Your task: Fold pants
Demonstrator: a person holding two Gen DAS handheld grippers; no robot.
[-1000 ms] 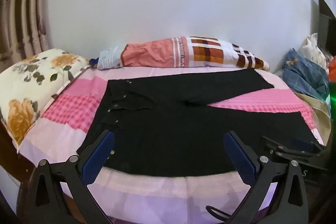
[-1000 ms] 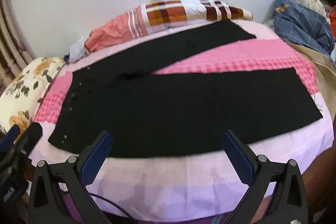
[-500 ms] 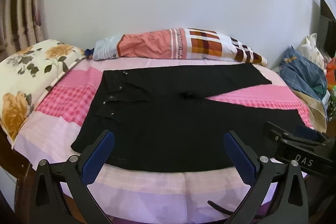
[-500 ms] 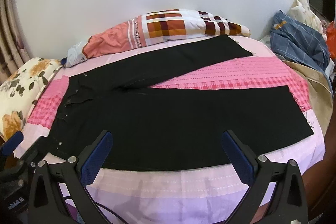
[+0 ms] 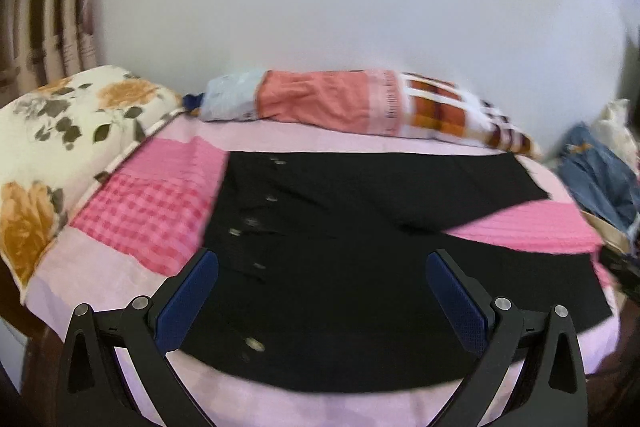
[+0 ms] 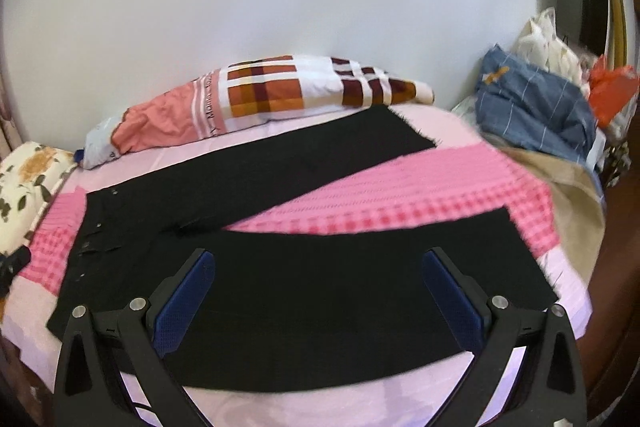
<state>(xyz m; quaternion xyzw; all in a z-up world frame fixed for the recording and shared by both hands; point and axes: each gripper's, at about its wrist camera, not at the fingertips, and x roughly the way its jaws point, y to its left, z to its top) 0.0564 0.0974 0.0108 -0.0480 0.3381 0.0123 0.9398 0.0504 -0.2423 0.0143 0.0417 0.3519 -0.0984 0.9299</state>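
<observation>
Black pants [image 5: 340,247] lie flat on the pink bedspread, waistband with metal snaps at the left, both legs spread apart in a V toward the right. They also show in the right wrist view [image 6: 312,279]. My left gripper [image 5: 322,301] is open and empty above the near waist and hip part. My right gripper [image 6: 316,301] is open and empty above the near leg. Neither touches the cloth.
The bed's near edge [image 6: 360,399] runs below the pants. A rolled plaid blanket [image 6: 280,95] lies along the wall. A floral pillow [image 5: 60,155] is at the left. A pile of blue and white clothes [image 6: 536,111] sits at the right.
Both grippers have moved forward and closer to the pants, which now fill more of each view. The pants have not moved. Both grippers stay open.
</observation>
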